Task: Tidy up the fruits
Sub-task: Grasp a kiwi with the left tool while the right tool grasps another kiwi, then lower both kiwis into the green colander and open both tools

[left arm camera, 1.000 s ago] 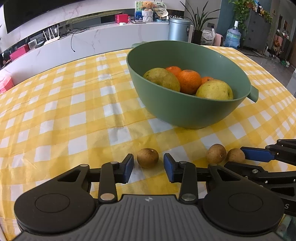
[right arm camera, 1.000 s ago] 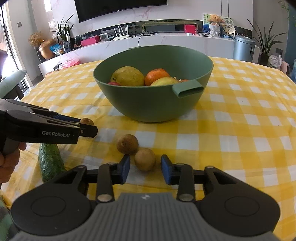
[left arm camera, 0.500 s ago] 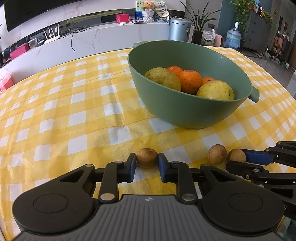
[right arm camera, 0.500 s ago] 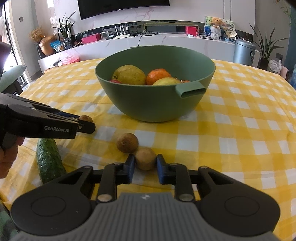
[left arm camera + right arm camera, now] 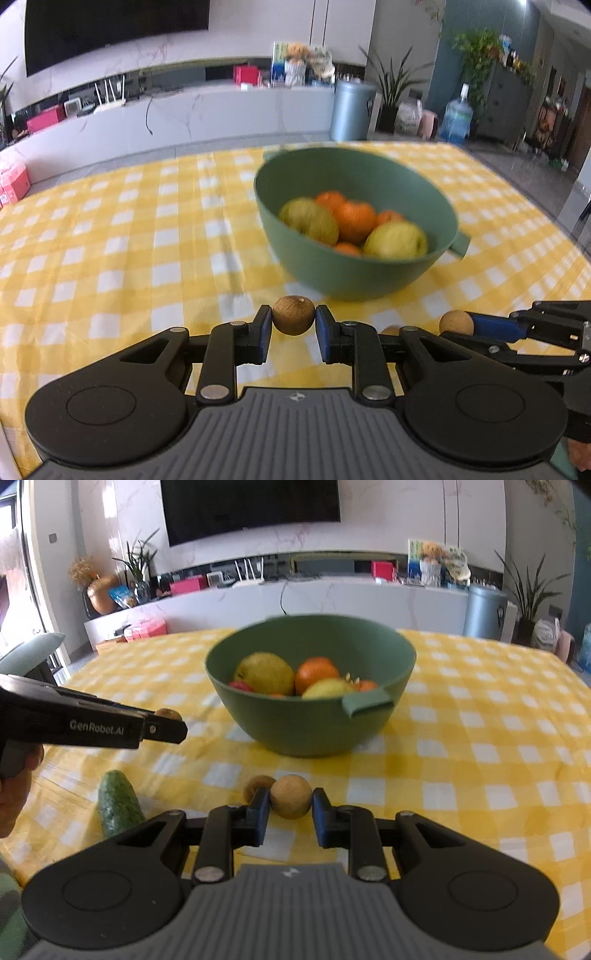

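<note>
My left claw [image 5: 293, 328] pinched a small round brown fruit with a dry, rough skin [image 5: 293, 319] across its middle, clear of the cloth. My right claw [image 5: 290, 809] was pressed onto a paler tan round fruit of the same kind [image 5: 290, 795] in the same way. I judged both light and firm, with thin shells that could crack, so a gentle squeeze at the widest part seemed right; off-centre they might roll out. A third small brown fruit [image 5: 256, 785] lay on the yellow-and-white checked tablecloth [image 5: 480, 746] just behind my right claw. Beyond stood the deep green plastic bowl [image 5: 314, 731] holding oranges and pears. A dark green cucumber [image 5: 118, 801] lay to the left.
</note>
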The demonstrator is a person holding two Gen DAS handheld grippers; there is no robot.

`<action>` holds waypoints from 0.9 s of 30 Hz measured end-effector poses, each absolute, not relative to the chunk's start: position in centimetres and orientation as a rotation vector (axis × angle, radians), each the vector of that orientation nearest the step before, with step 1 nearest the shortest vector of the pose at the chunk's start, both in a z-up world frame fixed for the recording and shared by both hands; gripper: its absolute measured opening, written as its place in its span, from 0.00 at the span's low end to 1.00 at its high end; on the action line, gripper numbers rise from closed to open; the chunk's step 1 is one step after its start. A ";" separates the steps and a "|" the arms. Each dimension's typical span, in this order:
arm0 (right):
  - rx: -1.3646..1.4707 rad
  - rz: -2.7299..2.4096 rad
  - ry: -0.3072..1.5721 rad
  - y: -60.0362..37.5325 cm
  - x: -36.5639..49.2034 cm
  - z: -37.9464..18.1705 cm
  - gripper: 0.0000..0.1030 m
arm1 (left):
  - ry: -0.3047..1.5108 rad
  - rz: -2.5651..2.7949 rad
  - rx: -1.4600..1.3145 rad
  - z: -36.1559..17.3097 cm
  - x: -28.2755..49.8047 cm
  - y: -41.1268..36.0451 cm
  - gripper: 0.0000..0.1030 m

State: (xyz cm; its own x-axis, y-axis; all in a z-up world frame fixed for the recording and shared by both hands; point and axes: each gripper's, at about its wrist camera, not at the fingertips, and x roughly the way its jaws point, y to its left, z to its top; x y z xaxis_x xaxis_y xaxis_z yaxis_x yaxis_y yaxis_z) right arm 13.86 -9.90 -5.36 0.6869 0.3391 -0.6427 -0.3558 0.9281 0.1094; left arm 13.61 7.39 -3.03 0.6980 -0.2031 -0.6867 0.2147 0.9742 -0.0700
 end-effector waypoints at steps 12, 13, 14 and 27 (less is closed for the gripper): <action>-0.026 0.414 0.562 -10.9 15.3 -0.4 0.21 | 0.693 -0.331 -0.032 0.1 16.2 5.3 0.27; -0.023 0.413 0.565 -10.9 15.7 -0.2 0.21 | 0.695 -0.341 -0.034 0.2 16.6 5.0 0.27; -0.023 0.412 0.568 -11.1 16.3 0.1 0.21 | 0.697 -0.348 -0.035 0.3 16.8 4.8 0.27; -0.159 0.459 0.654 -10.7 24.5 -0.3 0.20 | 0.809 -0.368 -0.113 -2.1 22.0 3.6 0.27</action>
State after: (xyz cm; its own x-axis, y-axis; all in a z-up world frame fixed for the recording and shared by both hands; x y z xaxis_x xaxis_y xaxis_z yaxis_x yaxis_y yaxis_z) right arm 24.49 -10.68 -0.29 0.6981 0.3606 -0.6185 -0.4592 0.8883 -0.0004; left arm 21.99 3.57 -2.12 0.6311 -0.3630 -0.6855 0.2778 0.9309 -0.2371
